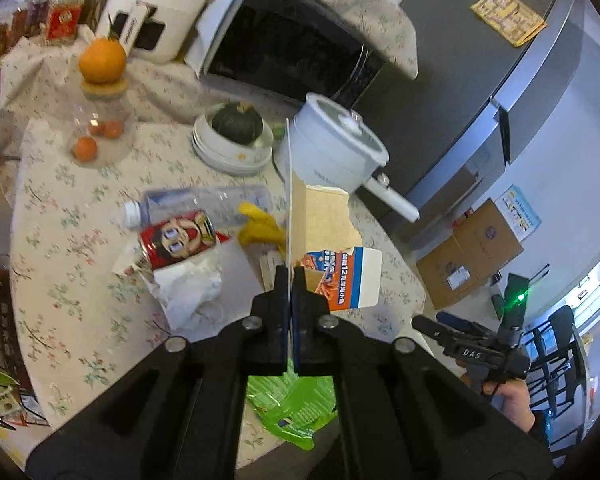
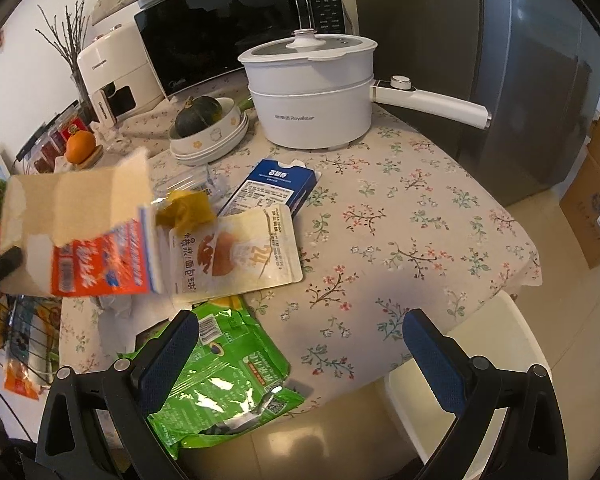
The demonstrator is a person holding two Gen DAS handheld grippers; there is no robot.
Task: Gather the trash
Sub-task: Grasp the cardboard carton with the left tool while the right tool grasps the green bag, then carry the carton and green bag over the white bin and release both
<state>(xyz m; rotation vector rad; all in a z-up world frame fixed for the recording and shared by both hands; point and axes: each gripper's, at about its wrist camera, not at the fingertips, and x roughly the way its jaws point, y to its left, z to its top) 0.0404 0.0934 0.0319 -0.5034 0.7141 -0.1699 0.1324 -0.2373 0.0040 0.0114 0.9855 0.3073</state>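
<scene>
Fingers [image 1: 283, 292] on flat torn carton [image 1: 324, 220]

Torn orange-blue carton [image 2: 80, 236] lifted off table (flap ragged); green wrapper [image 2: 224, 380] flat at edge.

Bare tablecloth [image 2: 400, 240] right of the pouches; white pot [image 2: 312, 108] blocks behind

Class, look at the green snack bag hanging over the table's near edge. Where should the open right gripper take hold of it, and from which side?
Grip the green snack bag at its crumpled torn end, which overhangs the table edge. Come in from the near side, level with the tabletop, one of the right gripper fingers above and one below. Judged likely easier than pinching it where it lies flat.
</scene>
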